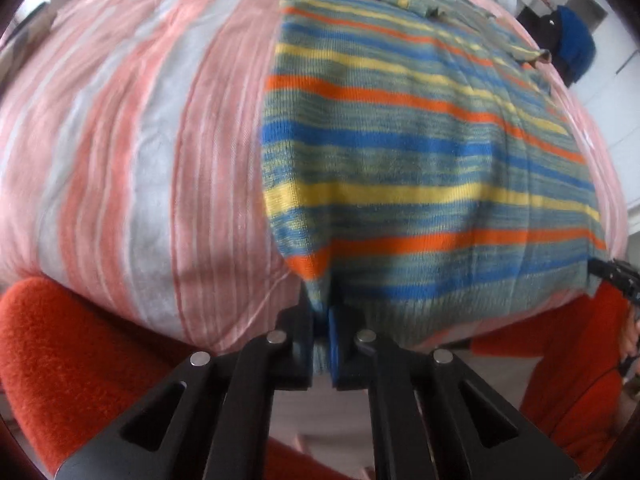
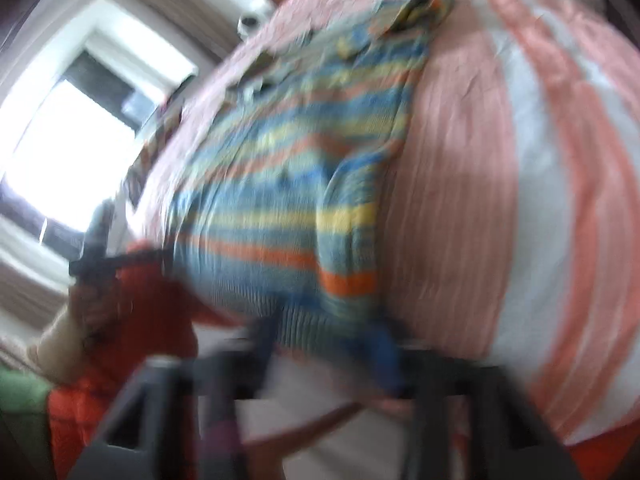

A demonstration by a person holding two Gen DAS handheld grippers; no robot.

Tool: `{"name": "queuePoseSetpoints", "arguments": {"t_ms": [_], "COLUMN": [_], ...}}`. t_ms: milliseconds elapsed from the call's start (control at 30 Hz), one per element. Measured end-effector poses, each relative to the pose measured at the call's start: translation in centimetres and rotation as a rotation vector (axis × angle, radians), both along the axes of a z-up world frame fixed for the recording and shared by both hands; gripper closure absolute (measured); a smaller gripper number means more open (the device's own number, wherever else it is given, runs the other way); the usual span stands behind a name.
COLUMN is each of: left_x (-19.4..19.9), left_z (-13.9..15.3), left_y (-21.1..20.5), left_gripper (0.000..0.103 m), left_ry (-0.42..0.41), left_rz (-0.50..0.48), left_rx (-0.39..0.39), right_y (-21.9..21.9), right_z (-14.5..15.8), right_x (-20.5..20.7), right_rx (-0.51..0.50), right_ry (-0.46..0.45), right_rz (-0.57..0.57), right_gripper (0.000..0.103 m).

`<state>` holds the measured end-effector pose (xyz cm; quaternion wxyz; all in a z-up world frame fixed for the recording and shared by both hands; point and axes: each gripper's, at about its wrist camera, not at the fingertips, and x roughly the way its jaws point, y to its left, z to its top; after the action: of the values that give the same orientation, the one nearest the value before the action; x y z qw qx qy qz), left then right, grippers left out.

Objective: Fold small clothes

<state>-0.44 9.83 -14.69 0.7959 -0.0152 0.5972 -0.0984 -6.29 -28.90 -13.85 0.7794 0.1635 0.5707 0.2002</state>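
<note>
On a pink-striped bedspread (image 1: pixel 132 152) lies the striped sweater (image 1: pixel 420 152), its near hem pinched at one corner by the closed left gripper (image 1: pixel 322 350) and at the other by the closed right gripper (image 2: pixel 332 344) — the fold seems just begun — next, probably, both lift and carry the hem forward together.

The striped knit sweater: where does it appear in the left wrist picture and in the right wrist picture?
Left wrist view: the striped knit sweater fills the centre and right, its near hem pinched in the left gripper.
Right wrist view: it runs from the upper centre down to the lower middle, blurred, its hem at the right gripper.
Shared landmark: the pink and white striped bedcover under it.
</note>
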Motion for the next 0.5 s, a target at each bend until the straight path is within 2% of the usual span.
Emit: {"name": "queuePoseSetpoints", "arguments": {"t_ms": [33,133,233,300,367,433,500], "left_x": [-0.3,-1.4,-1.5,-1.0,-0.2,0.1,0.0], "left_z": [0.7,2.7,2.1,0.3,-1.1,-1.3,-1.3], "left_y": [0.4,1.8,1.7,0.7,-0.9,-1.7,-2.0], "left_gripper": [0.1,0.1,0.1,0.1,0.1,0.099,0.096], "left_ry": [-0.005,-0.036,-0.025,0.001,0.002,-0.006,-0.011], "left_rz": [0.008,0.013,-0.005,-0.015,-0.026,-0.028,-0.028], "left_rx": [0.004,0.031,0.111,0.179,0.261,0.301,0.309], "right_y": [0.4,0.1,-0.3,0.2,0.5,0.3,0.2], "right_z": [0.1,2.3,4.2,2.5,-1.2,-3.1,-3.0], "right_x": [-0.4,-1.5,-2.1,-1.8,-1.1,-0.7,-0.3], "right_rx": [-0.036,-0.045,-0.044,-0.076,-0.143,-0.113,-0.104], "right_ry": [0.006,0.005,0.006,0.048,0.114,0.141,0.14], "right_rz": [0.006,-0.032,-0.074,-0.078,-0.094,-0.135,-0.155], "right_gripper": [0.098,0.098,0.099,0.099,0.099,0.099,0.099]}}
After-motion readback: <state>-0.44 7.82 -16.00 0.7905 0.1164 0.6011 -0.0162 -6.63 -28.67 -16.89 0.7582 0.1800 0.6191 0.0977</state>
